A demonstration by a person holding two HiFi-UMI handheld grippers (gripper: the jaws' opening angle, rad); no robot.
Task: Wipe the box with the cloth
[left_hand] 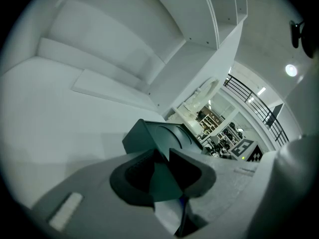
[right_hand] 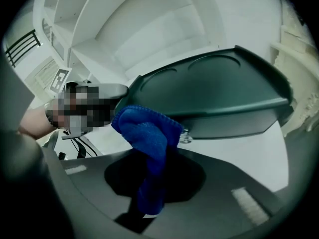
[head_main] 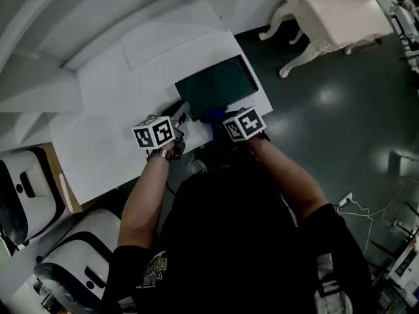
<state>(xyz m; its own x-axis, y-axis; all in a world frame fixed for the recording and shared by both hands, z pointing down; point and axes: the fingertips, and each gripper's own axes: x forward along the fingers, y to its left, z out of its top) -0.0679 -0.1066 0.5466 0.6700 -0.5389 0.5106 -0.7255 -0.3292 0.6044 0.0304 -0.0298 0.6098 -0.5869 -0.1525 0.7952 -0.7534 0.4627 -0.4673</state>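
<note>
A flat dark green box (head_main: 216,84) lies on the white table (head_main: 118,110), near its front right corner. My left gripper (head_main: 181,114) is at the box's near left corner. In the left gripper view that corner of the box (left_hand: 162,136) sits wedged between the two dark pads, so the left gripper (left_hand: 162,171) is shut on it. My right gripper (head_main: 217,117) holds a blue cloth (head_main: 212,114) at the box's near edge. In the right gripper view the cloth (right_hand: 147,138) bulges out of the shut right gripper (right_hand: 149,183), against the box's (right_hand: 214,91) front side.
A flat white panel (head_main: 173,38) lies at the back of the table under white shelving. A cream ornate table (head_main: 337,12) stands on the dark floor at the upper right. White machines (head_main: 26,195) sit at the lower left. A cable (head_main: 357,206) lies on the floor.
</note>
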